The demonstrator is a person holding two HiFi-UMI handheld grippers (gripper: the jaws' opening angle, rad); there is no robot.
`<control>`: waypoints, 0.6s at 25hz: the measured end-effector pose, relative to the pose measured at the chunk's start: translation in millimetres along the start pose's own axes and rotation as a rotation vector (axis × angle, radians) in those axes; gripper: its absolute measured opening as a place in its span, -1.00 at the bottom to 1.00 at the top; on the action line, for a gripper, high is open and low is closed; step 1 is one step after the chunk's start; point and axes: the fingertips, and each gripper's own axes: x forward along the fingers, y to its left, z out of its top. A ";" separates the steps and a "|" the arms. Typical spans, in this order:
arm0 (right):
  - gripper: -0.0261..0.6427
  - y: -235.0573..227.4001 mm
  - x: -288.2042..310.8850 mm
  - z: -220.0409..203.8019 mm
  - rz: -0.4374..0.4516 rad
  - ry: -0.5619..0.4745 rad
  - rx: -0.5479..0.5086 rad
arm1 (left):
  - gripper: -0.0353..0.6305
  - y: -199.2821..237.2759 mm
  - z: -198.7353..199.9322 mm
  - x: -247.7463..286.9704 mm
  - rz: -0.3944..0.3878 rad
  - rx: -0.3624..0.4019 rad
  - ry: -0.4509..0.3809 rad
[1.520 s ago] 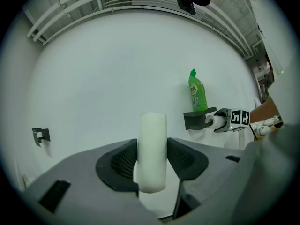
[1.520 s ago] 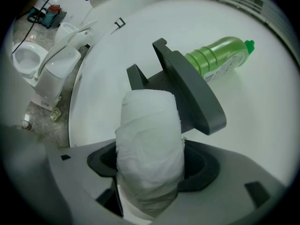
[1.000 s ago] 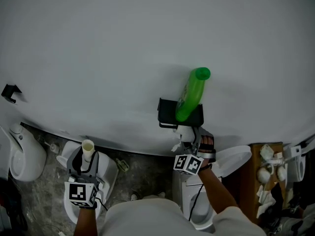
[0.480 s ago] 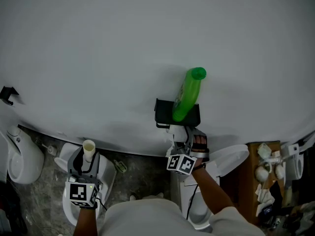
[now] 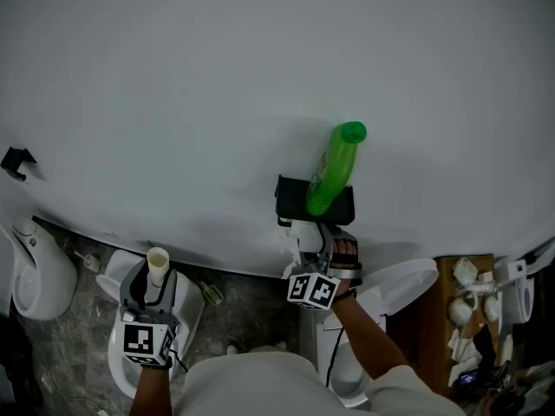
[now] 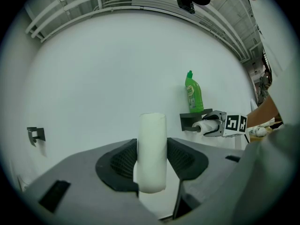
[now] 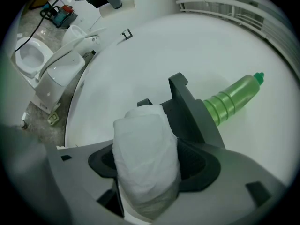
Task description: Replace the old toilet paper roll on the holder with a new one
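Observation:
A cream cardboard tube (image 5: pixel 156 263) stands upright between my left gripper's (image 5: pixel 154 277) jaws, low at the left; it is shut on the tube (image 6: pixel 152 151). On the white wall hangs the black holder (image 5: pixel 314 202) with a green bottle (image 5: pixel 336 167) standing on it. Just under the holder's left end, my right gripper (image 5: pixel 308 248) is shut on a white toilet paper roll (image 5: pixel 299 236). In the right gripper view the roll (image 7: pixel 146 161) fills the jaws, with the holder (image 7: pixel 187 111) right behind it. The left gripper view shows the roll (image 6: pixel 205 126) up against the holder (image 6: pixel 191 121).
A white toilet (image 5: pixel 186 306) stands below my left gripper, and another toilet (image 5: pixel 408 284) below my right arm. A third white fixture (image 5: pixel 39 271) is at the far left. A small black hook (image 5: pixel 17 161) is on the wall. A wooden stand (image 5: pixel 473 310) with white items is at the right.
My right gripper has slid a little to the left along the wall with the roll, staying just under the holder. The left gripper and its tube have not moved.

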 end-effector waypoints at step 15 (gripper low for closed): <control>0.02 11.7 -1.1 29.9 0.082 -0.031 0.020 | -0.29 -5.4 -1.9 -11.5 -0.009 -0.026 -0.015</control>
